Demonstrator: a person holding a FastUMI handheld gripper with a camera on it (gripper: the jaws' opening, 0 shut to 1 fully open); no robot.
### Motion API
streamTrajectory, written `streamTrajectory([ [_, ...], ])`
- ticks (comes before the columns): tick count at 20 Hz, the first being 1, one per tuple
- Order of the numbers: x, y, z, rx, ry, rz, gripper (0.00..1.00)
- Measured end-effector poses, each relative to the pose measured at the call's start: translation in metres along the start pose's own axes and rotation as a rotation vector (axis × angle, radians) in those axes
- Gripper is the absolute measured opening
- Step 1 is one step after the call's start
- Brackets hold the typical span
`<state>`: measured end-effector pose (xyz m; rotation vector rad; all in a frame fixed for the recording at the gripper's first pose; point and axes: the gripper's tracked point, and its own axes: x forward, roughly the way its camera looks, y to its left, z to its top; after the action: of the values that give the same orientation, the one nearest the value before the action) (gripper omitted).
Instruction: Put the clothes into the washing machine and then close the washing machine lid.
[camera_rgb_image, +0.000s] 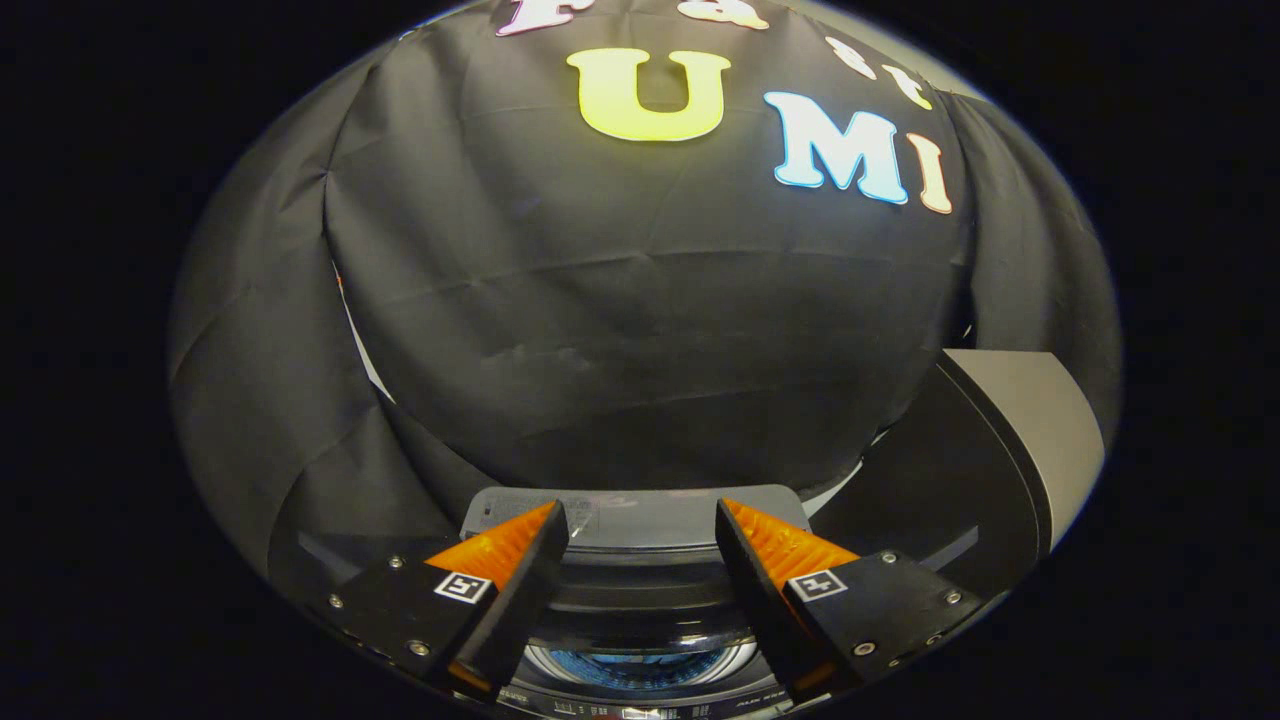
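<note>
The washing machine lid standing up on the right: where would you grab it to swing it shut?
Probably by its free upper edge. The lid stands raised beside the washing machine's open drum, so its hinge seems low and its top most reachable. Come from the drum side with the open gripper, whose fingers hold nothing, pinching that edge.

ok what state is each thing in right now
handheld two-finger tool: fingers open, nothing between them, held above the washer opening
grey top-loading washing machine: opening uncovered, round drum visible below the fingers
dark washing machine lid with grey edge: raised, standing upright beside the opening
steel drum: something blue shows inside, too small to identify
</note>
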<state>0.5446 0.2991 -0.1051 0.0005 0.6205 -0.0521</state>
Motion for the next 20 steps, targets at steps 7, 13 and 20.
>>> streamTrajectory([
  [7,-0.013,-0.004,-0.042,0.032,0.046,-0.045,0.95],
  [13,-0.023,0.005,-0.121,0.063,0.103,0.011,0.96],
  [20,-0.033,-0.001,-0.138,0.023,0.086,-0.004,0.95],
])
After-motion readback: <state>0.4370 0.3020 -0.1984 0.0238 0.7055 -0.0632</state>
